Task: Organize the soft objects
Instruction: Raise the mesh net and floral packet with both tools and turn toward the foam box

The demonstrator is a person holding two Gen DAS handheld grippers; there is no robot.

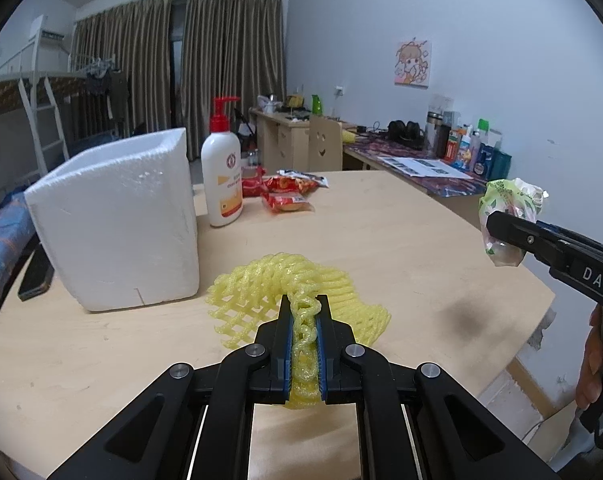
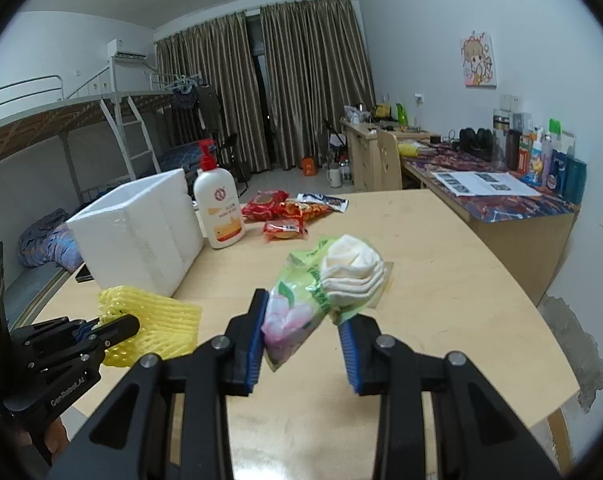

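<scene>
My left gripper (image 1: 305, 312) is shut on a yellow foam net (image 1: 301, 284), held just over the wooden table (image 1: 401, 232). It also shows in the right wrist view (image 2: 157, 316) at lower left, with the left gripper (image 2: 117, 330) on it. My right gripper (image 2: 303, 320) is shut on a green plastic pack (image 2: 301, 300) with folded white cloth (image 2: 353, 270) in it, lifted above the table. In the left wrist view the pack (image 1: 505, 208) hangs from the right gripper (image 1: 501, 226) at the far right.
A white foam box (image 1: 117, 216) stands open-topped at the table's left, with a phone (image 1: 35, 276) beside it. A lotion pump bottle (image 1: 221, 176) and red snack packets (image 1: 285, 192) are behind. A cluttered desk (image 2: 501, 200) runs along the right wall.
</scene>
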